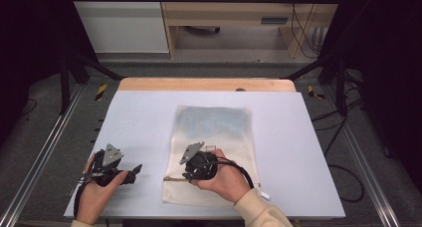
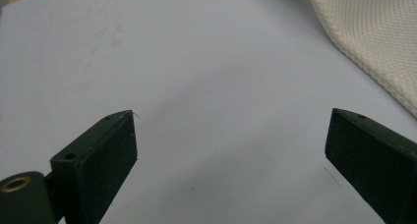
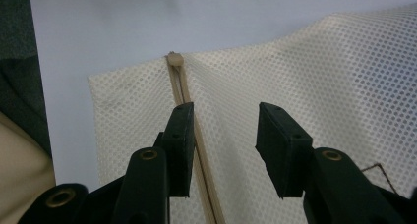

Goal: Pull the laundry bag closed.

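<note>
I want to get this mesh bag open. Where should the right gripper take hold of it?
Grip the raised zipper ridge of the mesh bag, coming from above along its line, probably near the end stop at the bag's corner. The flat mesh offers little to pinch, and the right gripper stands open just beside the zipper.

Lab setup: black metal frame (image 1: 74, 62) round white table (image 1: 139, 117), cables (image 1: 343, 152) on floor.
</note>
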